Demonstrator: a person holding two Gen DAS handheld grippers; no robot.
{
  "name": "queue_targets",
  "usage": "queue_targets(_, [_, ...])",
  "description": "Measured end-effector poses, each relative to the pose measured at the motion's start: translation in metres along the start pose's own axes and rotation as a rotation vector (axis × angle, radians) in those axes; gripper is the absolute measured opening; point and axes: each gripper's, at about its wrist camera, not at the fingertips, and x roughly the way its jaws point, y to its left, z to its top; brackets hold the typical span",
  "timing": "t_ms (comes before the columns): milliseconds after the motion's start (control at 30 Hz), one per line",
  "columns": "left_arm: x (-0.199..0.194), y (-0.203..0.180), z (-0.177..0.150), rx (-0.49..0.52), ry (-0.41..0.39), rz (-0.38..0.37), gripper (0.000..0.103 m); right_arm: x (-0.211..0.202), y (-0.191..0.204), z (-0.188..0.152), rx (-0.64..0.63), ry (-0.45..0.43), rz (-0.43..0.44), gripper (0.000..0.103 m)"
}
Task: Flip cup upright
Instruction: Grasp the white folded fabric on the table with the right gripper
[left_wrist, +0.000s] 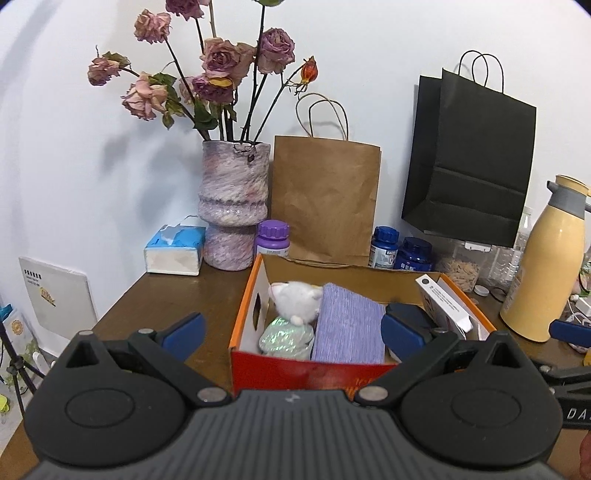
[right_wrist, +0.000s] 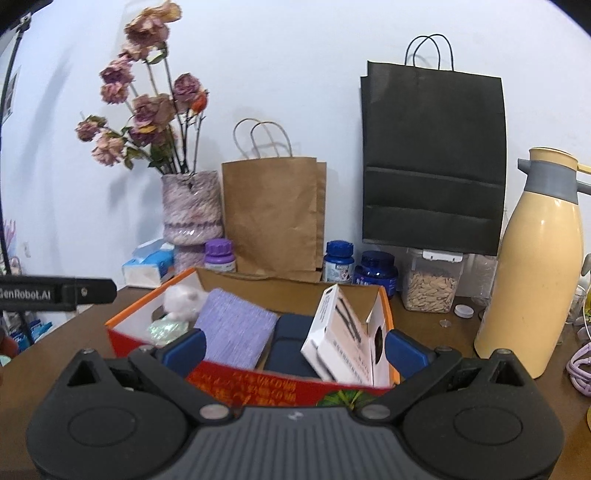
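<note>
We hold both grippers, left (left_wrist: 293, 326) and right (right_wrist: 295, 349), with fingers spread and empty above the orange box (left_wrist: 242, 325) on the bench (left_wrist: 162, 295). We judge the search is barely begun. No cup shows in either view; next we must find it, perhaps beyond the thermos (right_wrist: 532, 266).

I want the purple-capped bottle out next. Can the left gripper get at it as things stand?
Probably not head-on: the purple-capped bottle stands behind the orange box, close beside the vase and brown paper bag. The open left gripper would likely need to come over the box.
</note>
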Motion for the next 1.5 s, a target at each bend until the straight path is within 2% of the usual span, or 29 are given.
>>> queue_targets(500, [-0.054,0.015,-0.037,0.013,0.064,0.002,0.103,-0.047,0.029,-0.038,-0.055,0.098,0.054,0.103])
queue_targets(767, [-0.071,0.028,-0.055,0.013,0.104,0.008,0.103,-0.048,0.05,-0.058,-0.076,0.179,0.117,0.103])
queue_targets(1100, [-0.078,0.044,-0.072,-0.007,0.15,0.005,0.103,-0.032,0.062,-0.074,-0.071,0.242,0.134,0.103])
queue_targets(1400, [-0.077,0.054,-0.082,-0.019,0.182,0.007,0.103,-0.005,0.06,-0.081,-0.037,0.297,0.131,0.094])
queue_targets(1500, [-0.076,0.055,-0.083,-0.023,0.185,0.006,0.103,-0.003,0.059,-0.085,-0.026,0.305,0.13,0.084])
